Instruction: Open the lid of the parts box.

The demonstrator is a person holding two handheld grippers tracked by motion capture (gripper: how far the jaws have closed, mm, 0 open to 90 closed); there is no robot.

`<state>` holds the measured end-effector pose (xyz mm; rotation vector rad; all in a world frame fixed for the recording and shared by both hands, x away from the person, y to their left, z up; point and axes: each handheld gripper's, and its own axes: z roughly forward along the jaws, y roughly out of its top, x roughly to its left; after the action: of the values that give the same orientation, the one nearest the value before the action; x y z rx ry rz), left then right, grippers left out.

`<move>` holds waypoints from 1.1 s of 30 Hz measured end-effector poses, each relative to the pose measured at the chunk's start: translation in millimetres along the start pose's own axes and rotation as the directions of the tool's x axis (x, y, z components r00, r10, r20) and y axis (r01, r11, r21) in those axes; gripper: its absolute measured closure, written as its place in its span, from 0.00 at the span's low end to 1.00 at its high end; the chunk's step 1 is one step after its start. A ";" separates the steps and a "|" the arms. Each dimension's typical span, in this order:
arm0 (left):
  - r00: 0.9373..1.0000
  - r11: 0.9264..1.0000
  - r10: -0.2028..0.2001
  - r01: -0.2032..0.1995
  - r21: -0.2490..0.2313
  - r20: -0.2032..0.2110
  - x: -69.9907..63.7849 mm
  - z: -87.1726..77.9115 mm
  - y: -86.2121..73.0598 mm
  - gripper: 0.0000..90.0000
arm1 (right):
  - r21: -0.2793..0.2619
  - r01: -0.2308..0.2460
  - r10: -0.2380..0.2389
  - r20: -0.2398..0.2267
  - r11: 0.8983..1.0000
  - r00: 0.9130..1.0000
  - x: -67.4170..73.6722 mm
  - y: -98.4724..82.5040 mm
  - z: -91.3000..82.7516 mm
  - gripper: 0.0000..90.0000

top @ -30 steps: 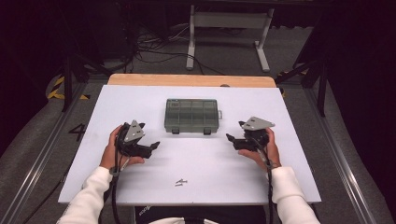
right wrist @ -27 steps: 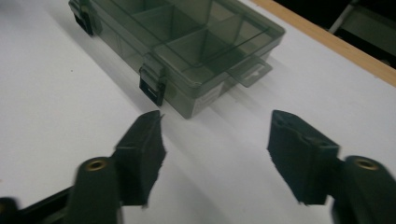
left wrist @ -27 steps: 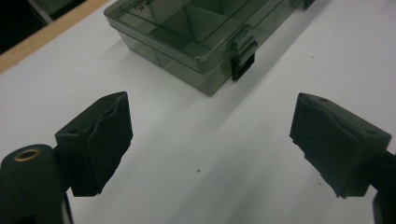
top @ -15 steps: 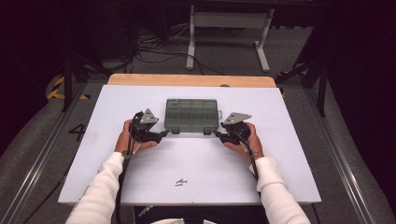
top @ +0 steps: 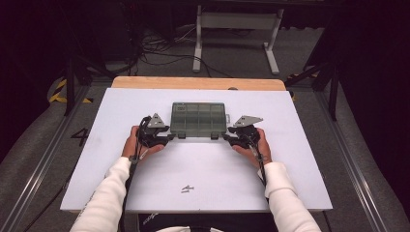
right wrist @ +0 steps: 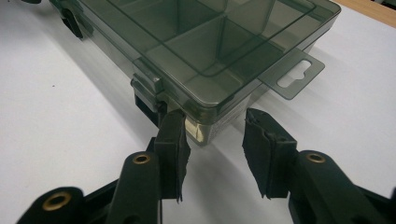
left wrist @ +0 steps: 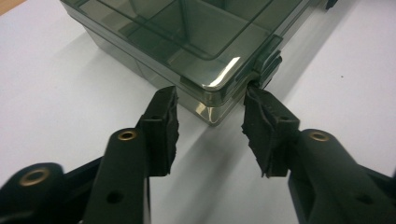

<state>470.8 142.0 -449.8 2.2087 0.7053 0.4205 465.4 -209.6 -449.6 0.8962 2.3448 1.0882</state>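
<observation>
A smoky grey, clear-lidded compartment box (top: 198, 118) lies closed on the white table (top: 217, 169). My left gripper (top: 169, 138) is at its near left corner and my right gripper (top: 228, 138) at its near right corner. In the left gripper view the box corner (left wrist: 212, 105) sits between the jaws of the left gripper (left wrist: 210, 100), one tip by the front latch (left wrist: 266, 60). In the right gripper view the right gripper (right wrist: 212, 119) straddles the other corner (right wrist: 205, 126), beside a latch (right wrist: 147, 86) and hang tab (right wrist: 292, 74). Both pairs of jaws have just been closing around the corners; no firm press shows.
A small dark mark (top: 187, 189) lies on the table near the front edge. A wooden strip (top: 198, 83) runs along the far edge. Beyond it stand a metal frame (top: 237, 19) and floor cables (top: 159, 53). Dark floor lies on both sides.
Both hands moved inward and forward from the table's sides to the box's near corners. Both pairs of jaws narrowed around those corners. The box has not moved.
</observation>
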 end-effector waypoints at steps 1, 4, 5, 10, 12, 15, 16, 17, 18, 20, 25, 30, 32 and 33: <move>1.000 1.000 0.003 -0.003 0.000 -0.003 -0.2 0.0 0.0 0.65 | -0.001 -0.001 0.001 -0.003 1.000 1.000 0.1 -0.1 0.0 0.67; 1.000 1.000 -0.001 0.001 0.003 0.003 -0.4 -1.0 -0.5 0.67 | -0.005 0.001 -0.001 -0.006 1.000 1.000 0.6 0.1 -0.4 0.69; 1.000 1.000 -0.004 0.004 -0.002 0.002 -0.2 -1.8 -0.7 0.68 | -0.006 0.000 0.000 -0.011 1.000 1.000 1.1 0.1 -0.5 0.70; 1.000 1.000 -0.003 0.003 -0.007 -0.007 -0.5 -2.7 -0.4 0.72 | -0.014 -0.009 0.009 -0.018 1.000 1.000 1.5 -0.2 -1.9 0.71; 1.000 1.000 -0.010 0.010 -0.018 -0.008 -0.6 -3.5 -0.3 0.72 | -0.024 -0.016 0.016 -0.023 1.000 1.000 1.2 0.0 -3.8 0.72; 1.000 0.999 -0.014 0.013 -0.032 -0.011 -0.4 -4.7 0.1 0.71 | -0.022 -0.022 0.021 -0.024 1.000 0.999 0.7 -0.4 -3.9 0.73; 1.000 0.999 -0.013 0.013 -0.033 -0.011 -0.7 -4.3 0.2 0.71 | -0.018 -0.023 0.022 -0.025 1.000 0.999 0.8 -0.6 -3.5 0.73; 1.000 0.999 -0.012 0.012 -0.032 -0.012 -0.7 -3.5 0.3 0.70 | -0.014 -0.019 0.019 -0.025 1.000 1.000 0.9 -0.6 -3.1 0.73; 1.000 0.999 -0.014 0.013 -0.031 -0.011 -0.7 -2.8 0.1 0.70 | -0.014 -0.021 0.020 -0.025 1.000 0.999 0.9 -0.7 -2.9 0.73; 1.000 0.999 -0.020 0.020 -0.032 -0.008 -0.2 -2.6 -0.5 0.69 | -0.015 -0.024 0.023 -0.025 1.000 0.999 0.9 -0.8 -3.0 0.73; 0.999 0.999 -0.030 0.029 -0.040 -0.019 0.3 -2.8 -0.7 0.69 | -0.014 -0.016 0.016 -0.019 1.000 1.000 2.6 0.0 -3.2 0.74; 0.999 0.999 -0.017 0.016 -0.043 -0.028 0.2 -3.4 -0.2 0.69 | -0.013 -0.008 0.008 -0.019 1.000 1.000 3.5 0.6 -3.8 0.75; 1.000 0.998 -0.024 0.023 -0.050 -0.019 0.4 -3.6 -0.4 0.69 | -0.014 -0.008 0.008 -0.018 1.000 1.000 3.6 0.6 -4.0 0.76; 1.000 0.999 -0.022 0.021 -0.050 -0.021 0.4 -3.7 -0.4 0.69 | -0.016 -0.009 0.008 -0.018 1.000 1.000 3.5 0.6 -4.1 0.76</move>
<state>469.1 144.6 -447.6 2.1507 0.7222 0.4467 460.8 -209.1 -446.9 0.8952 2.3459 1.1212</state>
